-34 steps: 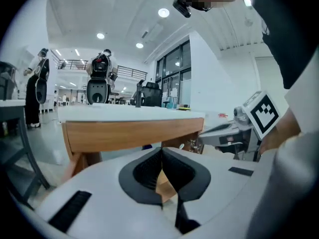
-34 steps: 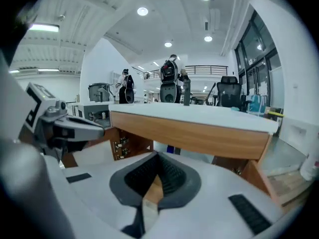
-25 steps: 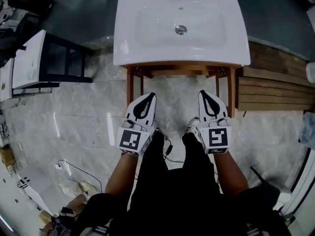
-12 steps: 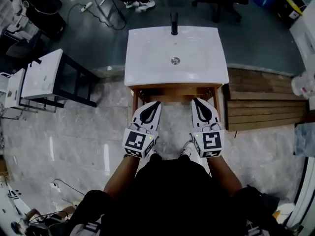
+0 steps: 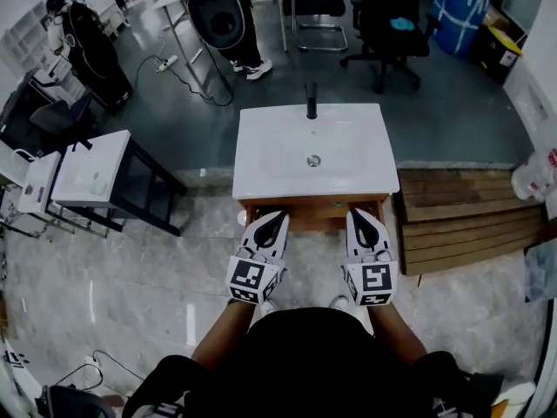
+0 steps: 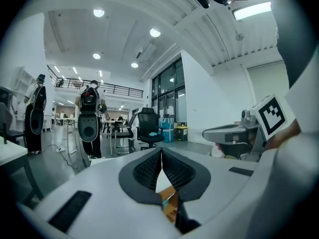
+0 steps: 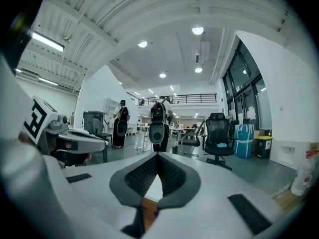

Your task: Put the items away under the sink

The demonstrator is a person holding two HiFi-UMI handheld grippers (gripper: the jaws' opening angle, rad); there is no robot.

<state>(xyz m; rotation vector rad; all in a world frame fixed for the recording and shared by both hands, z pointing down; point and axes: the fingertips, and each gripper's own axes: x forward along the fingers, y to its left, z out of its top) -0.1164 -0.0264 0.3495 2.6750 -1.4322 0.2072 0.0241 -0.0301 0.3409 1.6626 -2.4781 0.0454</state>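
**A:** so the left gripper [image 5: 273, 217] and right gripper [image 5: 359, 213] are both clamped shut, jaws pressed together with nothing in either one. They're held side by side, tips toward the sink [image 5: 283, 146].

**B:** yep, the sink's front edge is just past those tips, over its wooden frame [image 5: 318, 213]. The faucet [image 5: 311, 100] is at the back edge, with wooden decking [image 5: 452, 225] off its right side.
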